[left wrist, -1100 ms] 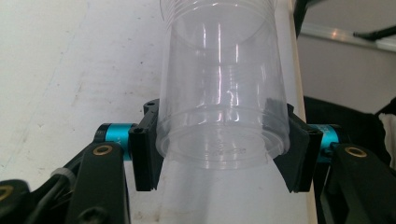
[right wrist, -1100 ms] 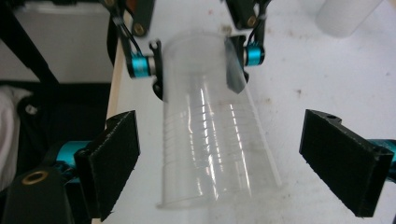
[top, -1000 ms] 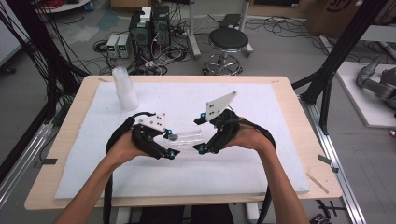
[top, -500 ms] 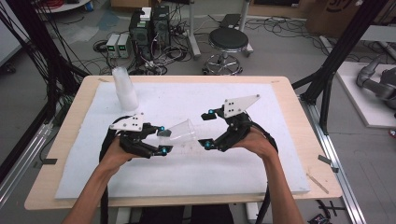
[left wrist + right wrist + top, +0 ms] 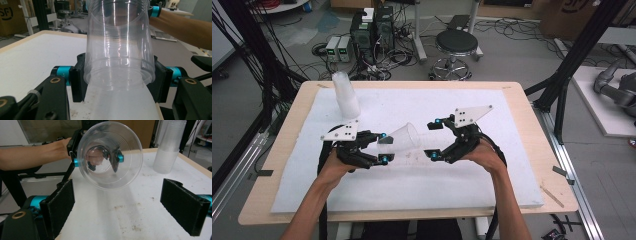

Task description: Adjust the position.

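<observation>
High view: a clear plastic cup (image 5: 399,141) is held on its side above the white mat (image 5: 492,185), its base end clamped between the jaws of the left gripper (image 5: 382,148) and its open mouth turned toward the right gripper (image 5: 432,137). The right gripper's jaws are spread wide, with nothing between them, just beyond the cup's rim. A stack of cups (image 5: 345,94) stands well behind the left gripper, near the mat's far corner.

Left gripper view: the cup (image 5: 119,45) is seen rising from between the two black pads (image 5: 77,83), which are pressed against its narrow base on both sides.

Right gripper view: the cup's mouth (image 5: 110,155) is faced head-on, ahead of and above the open jaws. The stack (image 5: 169,146) is seen beyond the far jaw.

The cup is judged light, thin-walled and slippery, easily squashed or cracked. A gentle grip near the stiffer rim or base ring is advised, never mid-wall.
</observation>
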{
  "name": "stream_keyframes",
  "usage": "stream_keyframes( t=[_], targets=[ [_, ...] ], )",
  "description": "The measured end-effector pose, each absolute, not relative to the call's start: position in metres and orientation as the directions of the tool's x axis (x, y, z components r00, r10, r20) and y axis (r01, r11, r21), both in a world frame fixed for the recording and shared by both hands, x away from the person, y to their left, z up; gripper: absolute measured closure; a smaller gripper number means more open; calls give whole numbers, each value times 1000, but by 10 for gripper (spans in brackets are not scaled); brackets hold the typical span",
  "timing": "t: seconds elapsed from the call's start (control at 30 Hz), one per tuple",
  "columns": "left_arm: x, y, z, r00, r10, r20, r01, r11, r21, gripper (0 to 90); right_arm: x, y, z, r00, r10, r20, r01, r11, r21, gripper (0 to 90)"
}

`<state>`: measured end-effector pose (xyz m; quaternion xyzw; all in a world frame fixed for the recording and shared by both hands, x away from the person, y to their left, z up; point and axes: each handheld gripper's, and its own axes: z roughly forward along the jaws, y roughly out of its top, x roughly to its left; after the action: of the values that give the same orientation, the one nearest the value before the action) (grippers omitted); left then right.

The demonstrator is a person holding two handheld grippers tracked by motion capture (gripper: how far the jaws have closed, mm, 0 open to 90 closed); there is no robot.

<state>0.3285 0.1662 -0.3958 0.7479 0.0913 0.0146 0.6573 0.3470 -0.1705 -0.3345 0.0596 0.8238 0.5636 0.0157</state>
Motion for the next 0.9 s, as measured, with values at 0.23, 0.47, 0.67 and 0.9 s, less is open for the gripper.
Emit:
stream_keyframes(
  t=[0.23, 0.47, 0.67, 0.9],
  targets=[
    [328, 162, -395, 985, 143, -92, 106, -87, 991, 416, 347, -167, -339, -993, 103, 57, 89, 348, 933, 123],
    [327, 159, -395, 986, 140, -92, 103, -77, 992, 416, 348, -160, -345, -994, 85, 73, 97, 335, 937, 123],
    [326, 151, -395, 988, 128, -80, 91, -76, 993, 416, 348, -152, -346, -995, 65, 78, 95, 321, 942, 123],
    [326, 143, -396, 990, 113, -79, 88, -74, 993, 416, 348, -144, -347, -995, 48, 84, 95, 316, 944, 123]
  ],
)
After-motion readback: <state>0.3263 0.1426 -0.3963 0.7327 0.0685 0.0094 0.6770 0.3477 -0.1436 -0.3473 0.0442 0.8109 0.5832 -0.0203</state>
